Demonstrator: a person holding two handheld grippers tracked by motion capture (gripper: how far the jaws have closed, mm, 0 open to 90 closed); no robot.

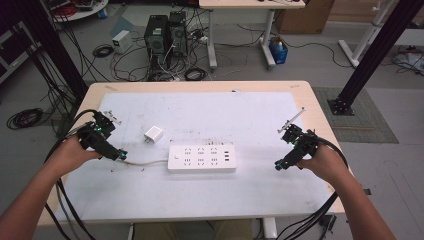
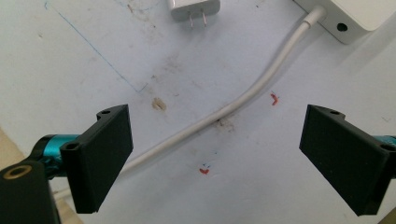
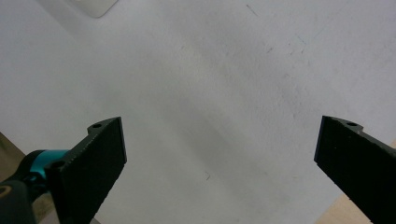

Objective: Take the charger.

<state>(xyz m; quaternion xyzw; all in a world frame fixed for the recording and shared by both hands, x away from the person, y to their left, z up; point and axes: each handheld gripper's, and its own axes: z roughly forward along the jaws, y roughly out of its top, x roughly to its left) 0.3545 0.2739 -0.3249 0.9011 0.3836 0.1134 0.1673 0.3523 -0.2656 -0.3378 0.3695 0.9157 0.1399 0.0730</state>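
Near the middle of the tabletop, a white rectangular plastic power strip is seen, its white cable crossed by the wide-open, empty left gripper. Nearby lies a white plug adapter. The right gripper is held open over bare mat.

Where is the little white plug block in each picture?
High view: the charger lies on the mat, just up-left of the power strip.
Left gripper view: top edge, prongs pointing down.
Right gripper view: I can't find it there.
Shared landmark: the power strip's corner.
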